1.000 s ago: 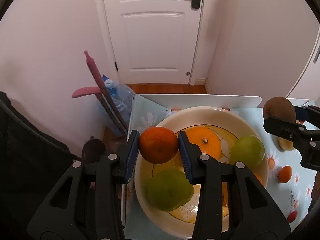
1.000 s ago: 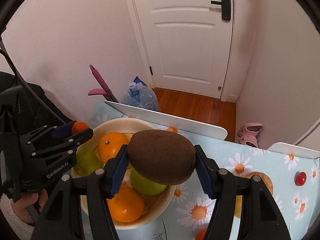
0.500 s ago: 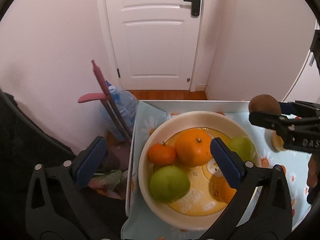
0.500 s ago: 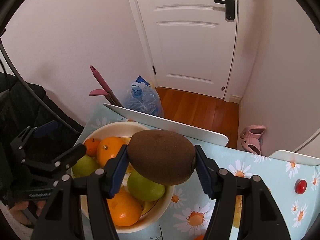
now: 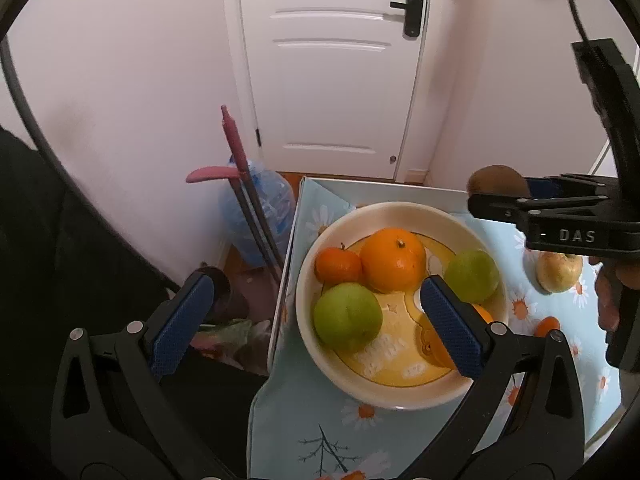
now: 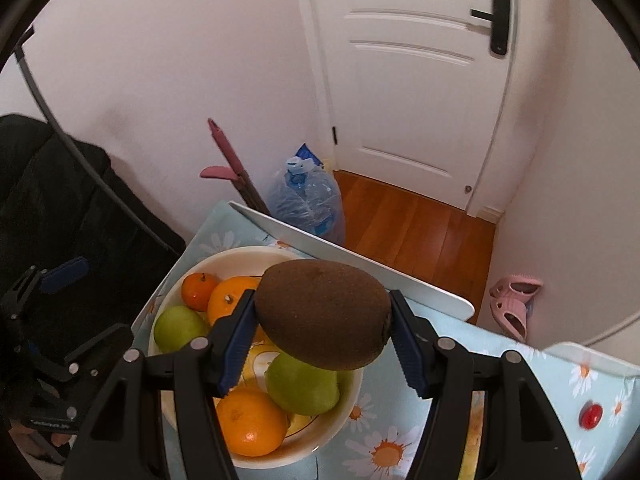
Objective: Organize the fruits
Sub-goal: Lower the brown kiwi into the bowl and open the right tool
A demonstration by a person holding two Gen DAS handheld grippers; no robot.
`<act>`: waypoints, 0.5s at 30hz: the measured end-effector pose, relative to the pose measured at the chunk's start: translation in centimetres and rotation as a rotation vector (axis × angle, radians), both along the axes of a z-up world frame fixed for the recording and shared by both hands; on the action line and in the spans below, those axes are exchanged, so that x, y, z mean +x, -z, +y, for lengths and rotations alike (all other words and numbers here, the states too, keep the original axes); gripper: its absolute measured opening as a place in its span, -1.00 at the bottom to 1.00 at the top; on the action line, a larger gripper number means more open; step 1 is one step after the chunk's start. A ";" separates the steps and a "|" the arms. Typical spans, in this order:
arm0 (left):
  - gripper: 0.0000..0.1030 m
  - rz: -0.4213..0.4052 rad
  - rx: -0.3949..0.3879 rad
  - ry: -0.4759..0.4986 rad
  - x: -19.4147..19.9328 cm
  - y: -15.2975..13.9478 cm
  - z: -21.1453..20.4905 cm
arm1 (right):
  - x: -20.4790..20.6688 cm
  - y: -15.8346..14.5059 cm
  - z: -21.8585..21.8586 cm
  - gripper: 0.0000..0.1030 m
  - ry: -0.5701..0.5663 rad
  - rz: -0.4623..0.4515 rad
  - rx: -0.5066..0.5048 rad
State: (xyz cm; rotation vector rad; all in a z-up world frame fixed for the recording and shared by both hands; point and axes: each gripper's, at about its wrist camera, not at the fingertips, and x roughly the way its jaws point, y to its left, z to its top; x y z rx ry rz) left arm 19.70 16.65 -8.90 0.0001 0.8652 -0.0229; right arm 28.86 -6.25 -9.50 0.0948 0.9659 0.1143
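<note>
A white panelled door (image 6: 416,92) stands shut; a blue water jug (image 6: 308,204) and pink slippers (image 6: 514,300) sit on the wooden floor (image 6: 420,228).

Between the wide-spread blue pads of the left gripper (image 5: 316,324) nothing sits; directly beneath lie a green apple (image 5: 347,317) and a small tangerine (image 5: 338,266), touching a large orange (image 5: 393,261) in the cream ceramic bowl (image 5: 404,394). Bare yellow bowl floor shows just inside its right pad. To its right, the right gripper (image 6: 323,336), filled by a brown fuzzy kiwi (image 6: 324,315), hangs over the bowl's far rim, above a second green apple (image 6: 302,388) and an orange (image 6: 251,422). Beyond the bowl the flowered tablecloth (image 6: 560,384) is mostly open.
</note>
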 end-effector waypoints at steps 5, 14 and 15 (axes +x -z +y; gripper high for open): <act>1.00 0.002 -0.001 -0.019 -0.6 0.0 0.1 | 0.6 1.0 0.7 0.15 -0.065 0.015 0.004; 1.00 0.021 -0.008 -0.045 -1.1 1.2 0.4 | 1.8 3.7 1.7 0.15 -0.180 0.040 -0.012; 1.00 0.022 -0.009 -0.046 -1.2 1.2 0.4 | 1.9 4.0 1.7 0.15 -0.184 0.045 -0.016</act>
